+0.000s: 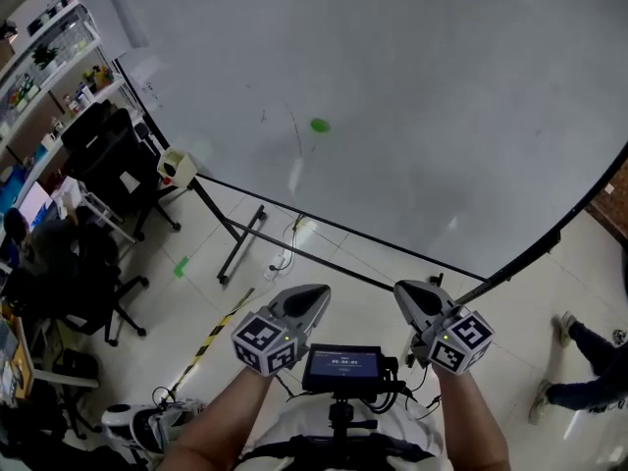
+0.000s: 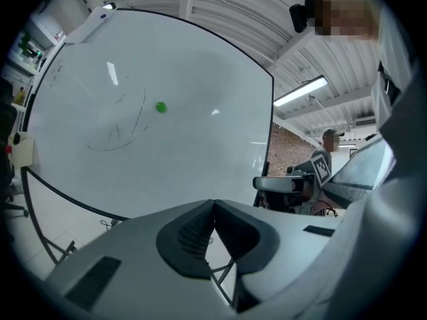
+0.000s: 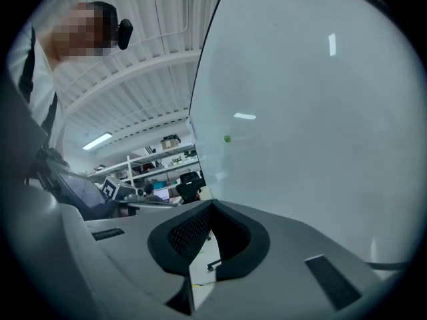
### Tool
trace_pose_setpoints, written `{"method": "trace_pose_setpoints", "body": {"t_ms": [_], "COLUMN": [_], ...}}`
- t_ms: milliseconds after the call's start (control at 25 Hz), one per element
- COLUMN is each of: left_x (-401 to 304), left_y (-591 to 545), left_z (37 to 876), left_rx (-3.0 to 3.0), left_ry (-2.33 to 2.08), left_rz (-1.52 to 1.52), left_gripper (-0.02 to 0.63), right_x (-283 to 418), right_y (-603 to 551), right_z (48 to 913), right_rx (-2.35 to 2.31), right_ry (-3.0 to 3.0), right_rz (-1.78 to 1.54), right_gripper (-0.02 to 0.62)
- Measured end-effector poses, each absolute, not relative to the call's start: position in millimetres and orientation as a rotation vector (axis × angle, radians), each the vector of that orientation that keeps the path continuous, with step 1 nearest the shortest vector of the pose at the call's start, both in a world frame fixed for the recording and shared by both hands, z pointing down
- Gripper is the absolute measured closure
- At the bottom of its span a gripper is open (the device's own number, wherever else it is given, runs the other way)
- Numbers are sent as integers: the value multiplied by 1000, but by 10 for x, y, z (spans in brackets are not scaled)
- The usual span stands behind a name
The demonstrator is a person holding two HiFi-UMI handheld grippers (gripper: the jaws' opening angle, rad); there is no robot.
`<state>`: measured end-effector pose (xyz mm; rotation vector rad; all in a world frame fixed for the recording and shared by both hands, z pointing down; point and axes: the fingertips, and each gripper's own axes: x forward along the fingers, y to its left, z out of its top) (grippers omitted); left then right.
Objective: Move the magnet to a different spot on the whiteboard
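A small round green magnet (image 1: 320,125) sticks to the big whiteboard (image 1: 442,96), left of its middle, beside faint pen marks. It also shows in the left gripper view as the magnet (image 2: 161,107) and, tiny, in the right gripper view as the magnet (image 3: 227,139). My left gripper (image 1: 312,296) is held low in front of my body, well short of the board, its jaws shut with nothing between them. My right gripper (image 1: 412,294) is level with it on the right, jaws also shut and empty. Both point toward the board.
The whiteboard's black stand legs (image 1: 240,243) spread over the tiled floor below the board. Office chairs and a desk (image 1: 98,165) crowd the left, with shelves (image 1: 49,57) behind. A person's legs (image 1: 589,361) are at the right. A screen (image 1: 342,366) is mounted between the grippers.
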<state>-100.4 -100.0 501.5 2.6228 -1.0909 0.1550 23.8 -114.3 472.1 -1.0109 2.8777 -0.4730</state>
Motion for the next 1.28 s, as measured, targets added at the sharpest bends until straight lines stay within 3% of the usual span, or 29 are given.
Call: {"method": "trace_pose_setpoints", "body": {"t_ms": [680,1280], "left_x": [-1008,-915], "left_y": [-1763,-2138], "left_z": [4742,4583], "left_rx": [2503,2552], "left_ry": [-1472,-1483], "left_rz": [127,204], "left_gripper": [574,574], "right_x": [224,333], "right_y": [-2027,-2287], "right_z": [4473,4484], "right_rx": [-621,-649], "right_ry": [2928,2877], "right_rz": [-460,-443], "right_gripper": [565,565]}}
